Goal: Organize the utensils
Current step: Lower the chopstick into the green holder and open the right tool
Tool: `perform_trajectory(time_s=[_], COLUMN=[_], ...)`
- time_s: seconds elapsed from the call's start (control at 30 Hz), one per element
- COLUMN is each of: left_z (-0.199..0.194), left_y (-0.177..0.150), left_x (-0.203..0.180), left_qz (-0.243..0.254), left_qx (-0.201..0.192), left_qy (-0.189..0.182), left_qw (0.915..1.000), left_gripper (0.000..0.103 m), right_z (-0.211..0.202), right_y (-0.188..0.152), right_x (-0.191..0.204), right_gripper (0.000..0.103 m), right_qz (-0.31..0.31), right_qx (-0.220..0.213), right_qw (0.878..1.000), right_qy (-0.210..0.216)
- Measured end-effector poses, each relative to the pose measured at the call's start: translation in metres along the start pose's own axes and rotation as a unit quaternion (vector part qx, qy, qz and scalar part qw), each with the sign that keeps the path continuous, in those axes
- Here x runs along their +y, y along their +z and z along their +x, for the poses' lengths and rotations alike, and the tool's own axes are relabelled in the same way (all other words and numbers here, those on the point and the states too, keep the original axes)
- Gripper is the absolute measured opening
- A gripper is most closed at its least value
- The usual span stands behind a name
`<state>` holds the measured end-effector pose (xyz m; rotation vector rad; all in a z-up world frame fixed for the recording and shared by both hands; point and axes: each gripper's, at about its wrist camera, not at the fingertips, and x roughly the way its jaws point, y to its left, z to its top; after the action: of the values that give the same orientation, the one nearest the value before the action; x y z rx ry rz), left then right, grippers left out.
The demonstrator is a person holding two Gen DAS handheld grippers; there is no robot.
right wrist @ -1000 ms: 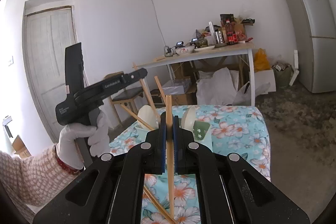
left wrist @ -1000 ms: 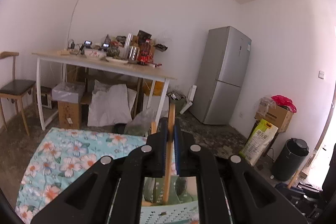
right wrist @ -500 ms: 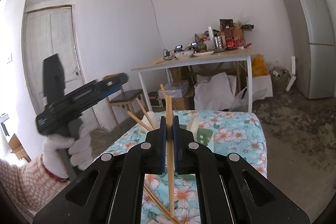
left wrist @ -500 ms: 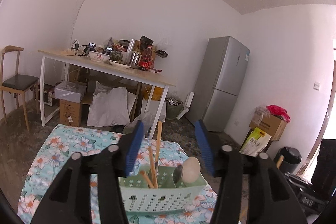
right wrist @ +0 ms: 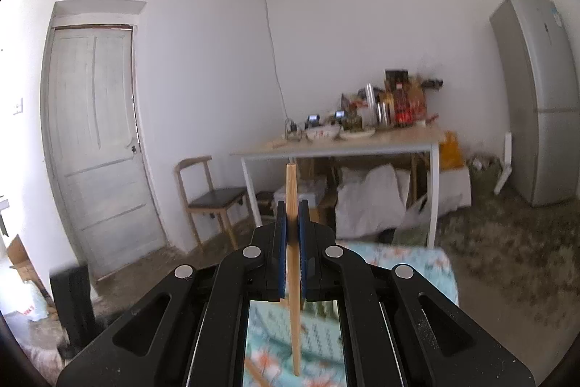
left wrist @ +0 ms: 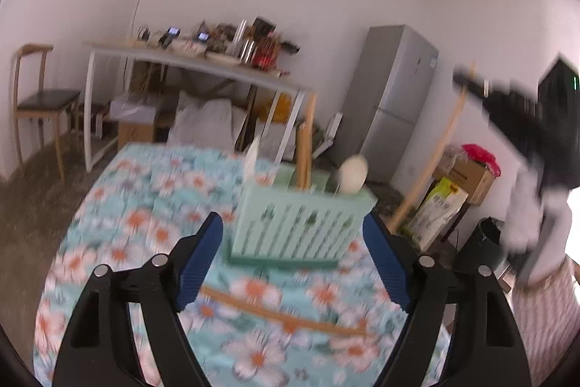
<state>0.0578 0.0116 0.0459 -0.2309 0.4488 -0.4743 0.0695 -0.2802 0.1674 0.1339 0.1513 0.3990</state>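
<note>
Left wrist view: the flowered table (left wrist: 145, 213) carries a pale green holder (left wrist: 301, 227), standing towards its far right corner.
Holder: chopsticks (left wrist: 303, 147) and a spoon (left wrist: 351, 175) stand in it, upright.
Loose chopstick (left wrist: 282, 312): lies flat on the cloth, between the holder and the near edge.
Change: the left gripper (left wrist: 291, 263), clamped on a chopstick a second ago, has just been opening; its jaws now stand wide with nothing between the pads.
Meaning: that chopstick is probably delivered to the holder; the loose one is likely next.
Left hand pose: angled downward over the table.
Right gripper (right wrist: 291, 234): closed on one upright chopstick (right wrist: 292, 242), raised higher than before and held about level; the gloved hand (left wrist: 525, 216) carries it beyond the table's right edge.
</note>
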Motion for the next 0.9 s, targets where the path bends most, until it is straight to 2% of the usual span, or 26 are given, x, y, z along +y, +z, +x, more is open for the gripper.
perform_trajectory(time_s=[0.17, 0.37, 0.53, 0.7, 0.8, 0.87, 0.9], left_z=[0.007, 0.02, 0.028, 0.035, 0.039, 0.042, 0.043], left_y=[-0.028, -0.046, -0.057, -0.065, -0.07, -0.072, -0.073], left_x=[0.015, 0.029, 0.034, 0.037, 0.035, 0.033, 0.033], left_qz=[-0.011, -0.026, -0.034, -0.046, -0.045, -0.043, -0.044], left_qx=[0.029, 0.059, 0.077, 0.091, 0.102, 0.108, 0.11], left_qy=[0.022, 0.025, 0.026, 0.025, 0.021, 0.017, 0.016], left_qw=[0.9993, 0.9976, 0.9961, 0.9944, 0.9935, 0.993, 0.9929], left_gripper=[0.079, 0.079, 0.079, 0.079, 0.079, 0.079, 0.079], right_z=[0.022, 0.053, 0.087, 0.108, 0.104, 0.09, 0.085], right_y=[0.026, 0.032, 0.012, -0.025, -0.029, -0.026, -0.023], right_x=[0.002, -0.001, -0.004, -0.015, -0.019, -0.022, -0.024], right_gripper=[0.004, 0.004, 0.004, 0.005, 0.015, 0.035, 0.036], right_qz=[-0.011, -0.012, -0.021, -0.021, -0.019, -0.014, -0.011], right_qx=[-0.022, -0.031, -0.003, 0.055, 0.065, 0.053, 0.046], right_qw=[1.0, 0.999, 1.0, 0.998, 0.997, 0.998, 0.998], right_qy=[0.001, -0.007, -0.022, -0.031, -0.031, -0.035, -0.036])
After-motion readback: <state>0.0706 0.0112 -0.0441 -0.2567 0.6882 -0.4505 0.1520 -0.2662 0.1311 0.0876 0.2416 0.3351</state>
